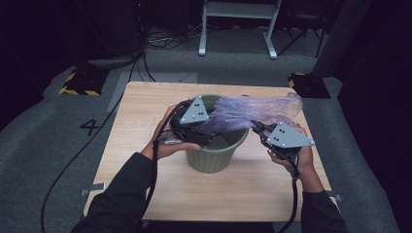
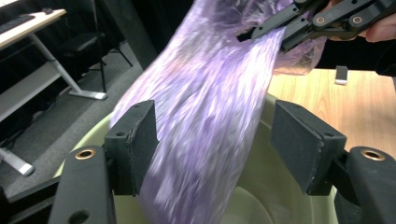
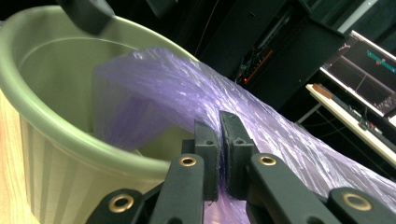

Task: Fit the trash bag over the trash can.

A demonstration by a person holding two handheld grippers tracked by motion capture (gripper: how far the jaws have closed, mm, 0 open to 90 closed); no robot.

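Two grippers are at work here, one in each of the person's hands. One green pot (image 1: 216, 150) stands near the middle of one wooden table (image 1: 145, 126). One thin purple plastic bag (image 1: 248, 110) is stretched across the top of the pot.

Left gripper (image 1: 206, 136) sits over the left side of the pot's rim, with the left hand (image 1: 167, 143) wrapped around it. In the left gripper view its two black jaws stand wide apart. The purple bag (image 2: 205, 121) runs down between them into the pot (image 2: 280, 186), and it brushes the left pad (image 2: 140, 144) but is not pinched. The bag looks blurry there.

Right gripper (image 1: 256, 127) is just beside the pot, on its right side, held by the right hand (image 1: 301, 158). In the right gripper view its two jaws are pressed close together with a fold of the bag (image 3: 196, 98) caught between them. From there the bag goes over the rim and down inside the pot (image 3: 51, 130).

Each gripper has one grey three-cornered plate on top and one black cable trailing back toward the person. Beyond the table, grey carpet (image 1: 48, 145) covers the floor, and two yellow-and-black striped blocks (image 1: 80, 82) sit near the far corners.
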